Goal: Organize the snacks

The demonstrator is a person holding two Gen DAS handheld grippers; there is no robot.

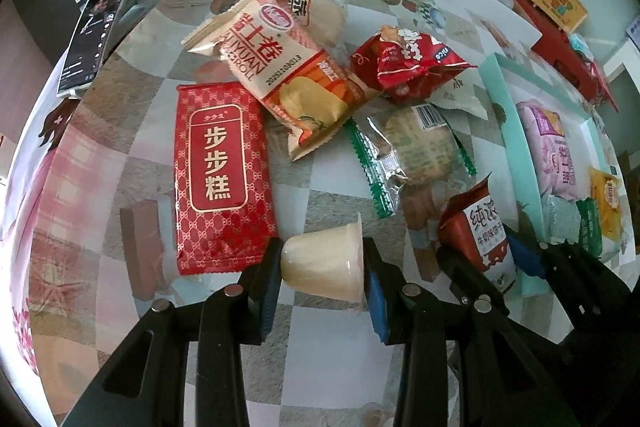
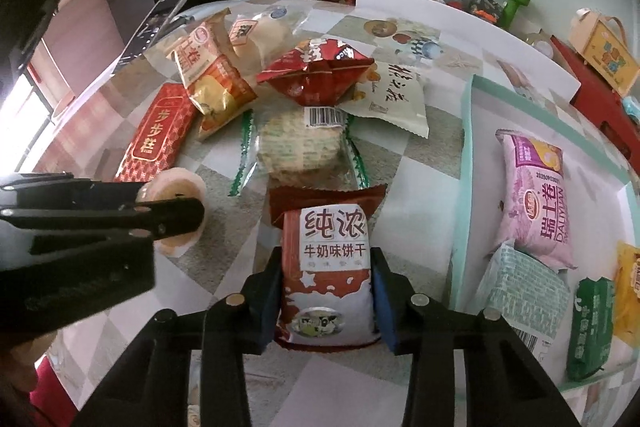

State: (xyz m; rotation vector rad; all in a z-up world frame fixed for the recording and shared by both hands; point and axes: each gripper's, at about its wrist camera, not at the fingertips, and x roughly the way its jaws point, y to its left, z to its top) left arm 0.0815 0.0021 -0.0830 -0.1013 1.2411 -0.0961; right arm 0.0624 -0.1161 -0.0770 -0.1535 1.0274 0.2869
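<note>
Snacks: your left gripper (image 1: 323, 267) clamps jelly cup (image 1: 324, 263), right gripper (image 2: 326, 297) clamps biscuit pack (image 2: 326, 275) — squeeze harder and the cup may crack

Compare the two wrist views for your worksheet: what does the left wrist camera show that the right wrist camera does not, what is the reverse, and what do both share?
Only the left wrist view shows the side wall of the pudding cup clamped between the left gripper pads.

Only the right wrist view shows the full front of the milk biscuit packet gripped by the right gripper, and the green packet's whole length in the teal tray.

Both show the red cake packet, the round cracker pack, the pink roll packet and the phone.
</note>
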